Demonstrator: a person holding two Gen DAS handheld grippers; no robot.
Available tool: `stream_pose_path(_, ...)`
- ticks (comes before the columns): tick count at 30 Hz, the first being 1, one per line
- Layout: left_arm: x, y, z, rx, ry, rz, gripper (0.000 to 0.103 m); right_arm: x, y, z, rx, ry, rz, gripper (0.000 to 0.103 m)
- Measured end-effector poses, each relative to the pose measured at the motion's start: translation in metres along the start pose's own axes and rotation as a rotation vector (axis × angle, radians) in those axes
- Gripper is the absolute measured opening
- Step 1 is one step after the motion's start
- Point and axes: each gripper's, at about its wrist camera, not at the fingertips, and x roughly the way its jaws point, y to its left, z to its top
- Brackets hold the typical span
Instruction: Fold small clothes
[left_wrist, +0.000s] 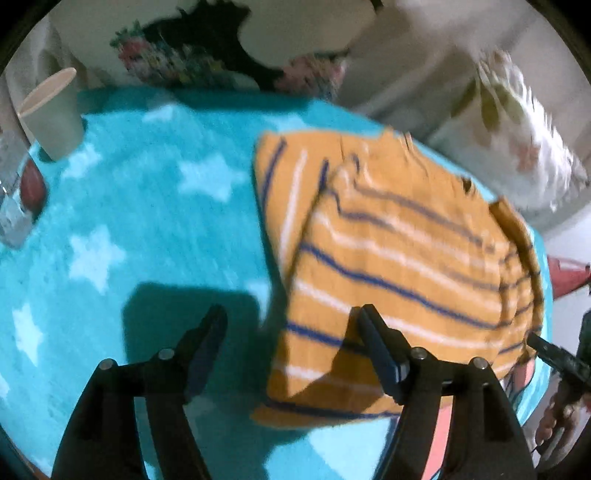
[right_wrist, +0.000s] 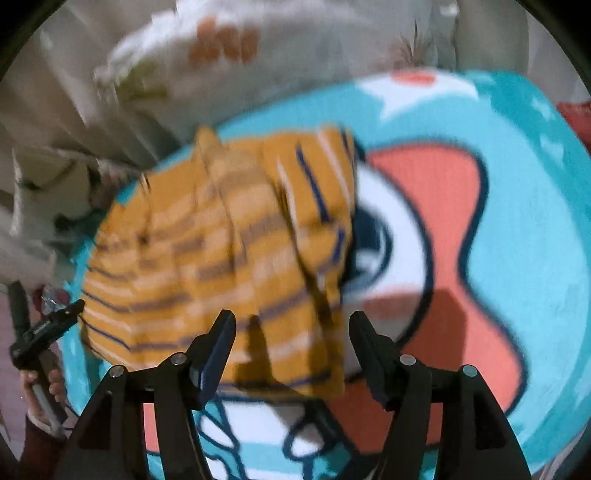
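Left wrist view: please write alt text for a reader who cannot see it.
An orange striped garment, partly folded, lies on a turquoise star-patterned blanket, seen past the open left gripper, which holds nothing. A beige paper cup stands at the far left, and the tip of the right gripper shows at the garment's right edge. The picture is motion-blurred.
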Motion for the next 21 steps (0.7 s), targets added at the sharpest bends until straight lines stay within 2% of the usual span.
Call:
stream_pose_path(1, 0.004, -0.001, -0.003, 0.013, 0.02, 0.009, 0.065, 0.008, -0.002, -0.003, 0.023, 0.014, 0.02, 0.023)
stream_pose_path(2, 0.006, -0.004, -0.005, 0.025, 0.038, 0.015, 0.031, 0.014, -0.007, -0.005, 0.058, 0.026, 0.036, 0.018)
stream_pose_path(3, 0.007, -0.007, -0.008, 0.039, 0.075, 0.008, 0.014, 0.015, -0.014, -0.003, 0.104, 0.021, 0.057, 0.017)
stream_pose_path(5, -0.005, -0.008, -0.014, 0.03, 0.075, 0.05, 0.01, 0.007, -0.029, 0.002, 0.17, -0.01, 0.069, 0.014)
stream_pose_path(8, -0.024, 0.002, -0.026, -0.017, 0.062, 0.082, 0.009, -0.014, -0.057, 0.01, 0.23, -0.033, 0.013, 0.015)
stream_pose_path(9, -0.033, 0.007, -0.029, -0.04, 0.051, 0.072, 0.009, -0.016, -0.061, 0.012, 0.235, -0.025, -0.024, 0.024)
stream_pose_path(10, -0.042, 0.012, -0.033, -0.06, 0.031, 0.057, 0.011, -0.022, -0.059, 0.013, 0.231, -0.034, -0.064, 0.025)
stream_pose_path(11, -0.051, 0.015, -0.035, -0.073, 0.011, 0.046, 0.019, -0.032, -0.055, 0.014, 0.213, -0.064, -0.09, 0.025)
stream_pose_path(12, -0.057, 0.016, -0.037, -0.082, -0.01, 0.044, 0.033, -0.041, -0.045, 0.015, 0.188, -0.098, -0.085, 0.03)
stream_pose_path(13, -0.071, 0.019, -0.041, -0.092, -0.05, 0.048, 0.04, -0.051, -0.036, 0.017, 0.166, -0.135, -0.071, 0.04)
stream_pose_path(14, -0.081, 0.019, -0.043, -0.095, -0.083, 0.056, 0.05, -0.058, -0.023, 0.017, 0.136, -0.174, -0.058, 0.043)
stream_pose_path(16, -0.103, 0.015, -0.046, -0.081, -0.162, 0.087, 0.054, -0.055, 0.007, 0.024, 0.057, -0.205, -0.015, 0.046)
stream_pose_path(18, -0.128, 0.007, -0.051, -0.054, -0.236, 0.146, 0.064, -0.032, 0.039, 0.039, -0.017, -0.165, 0.047, 0.046)
stream_pose_path(21, -0.157, -0.001, -0.053, -0.039, -0.316, 0.214, 0.077, 0.015, 0.062, 0.064, -0.044, -0.078, 0.138, 0.046)
